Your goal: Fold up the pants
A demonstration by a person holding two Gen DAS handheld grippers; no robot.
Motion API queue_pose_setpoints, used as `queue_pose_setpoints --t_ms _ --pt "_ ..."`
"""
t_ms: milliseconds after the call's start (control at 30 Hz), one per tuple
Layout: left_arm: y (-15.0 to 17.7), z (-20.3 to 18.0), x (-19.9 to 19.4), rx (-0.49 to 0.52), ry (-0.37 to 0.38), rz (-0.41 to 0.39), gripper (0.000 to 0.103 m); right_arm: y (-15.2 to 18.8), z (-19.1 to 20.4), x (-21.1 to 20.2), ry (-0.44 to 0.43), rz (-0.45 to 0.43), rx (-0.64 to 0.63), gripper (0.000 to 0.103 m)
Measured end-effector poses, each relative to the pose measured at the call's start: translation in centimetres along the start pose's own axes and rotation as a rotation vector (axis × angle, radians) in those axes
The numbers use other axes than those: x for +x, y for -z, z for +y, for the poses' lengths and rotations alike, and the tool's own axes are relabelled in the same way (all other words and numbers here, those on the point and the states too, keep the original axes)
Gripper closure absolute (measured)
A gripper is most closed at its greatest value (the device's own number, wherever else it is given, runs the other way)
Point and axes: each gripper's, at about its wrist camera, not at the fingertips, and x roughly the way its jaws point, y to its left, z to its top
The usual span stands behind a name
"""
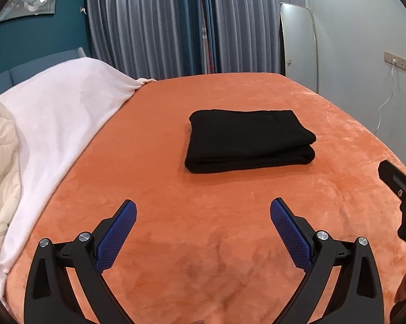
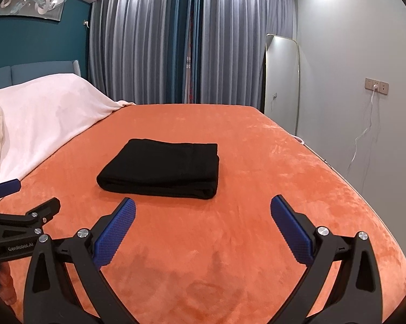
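Note:
Black pants (image 1: 247, 141) lie folded in a neat rectangular stack on the orange bed cover (image 1: 203, 243); they also show in the right wrist view (image 2: 162, 168). My left gripper (image 1: 203, 210) is open and empty, held back from the stack, over the cover. My right gripper (image 2: 203, 210) is open and empty, also short of the stack and to its right. The right gripper shows at the right edge of the left wrist view (image 1: 400, 189). The left gripper shows at the left edge of the right wrist view (image 2: 22, 202).
A white blanket (image 1: 62, 113) and a cream quilt (image 1: 0, 162) cover the bed's left end. Grey curtains (image 2: 154, 40) hang behind the bed. A mirror (image 2: 281, 81) leans on the right wall, with a socket and cable (image 2: 375, 86).

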Motion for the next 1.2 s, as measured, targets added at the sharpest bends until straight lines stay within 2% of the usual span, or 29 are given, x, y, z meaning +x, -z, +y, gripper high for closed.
queue_pose_setpoints --t_ms 400,700,833,967,1133,1200 --pt "0.1 -1.1 0.4 0.014 0.041 0.023 0.005 0.5 -0.6 0.1 -0.001 0.014 0.002 0.005" --pt "0.5 -2.1 0.3 0.038 0.024 0.020 0.005 0.6 -0.5 0.2 -0.002 0.023 0.002 0.005" --pt "1.2 -2.1 0.0 0.008 -0.026 -0.004 0.005 0.7 -0.5 0.4 -0.007 0.030 0.004 0.005" --pt "1.6 -2.1 0.8 0.012 0.034 0.034 0.005 0.9 -0.3 0.5 -0.012 0.036 0.001 0.005" --pt "2.0 -2.8 0.3 0.060 -0.064 -0.013 0.005 1.2 -0.4 0.7 -0.013 0.044 -0.006 0.005" --pt "2.1 -2.8 0.1 0.052 -0.051 -0.003 0.005 1.3 -0.4 0.7 -0.010 0.047 -0.002 0.005"
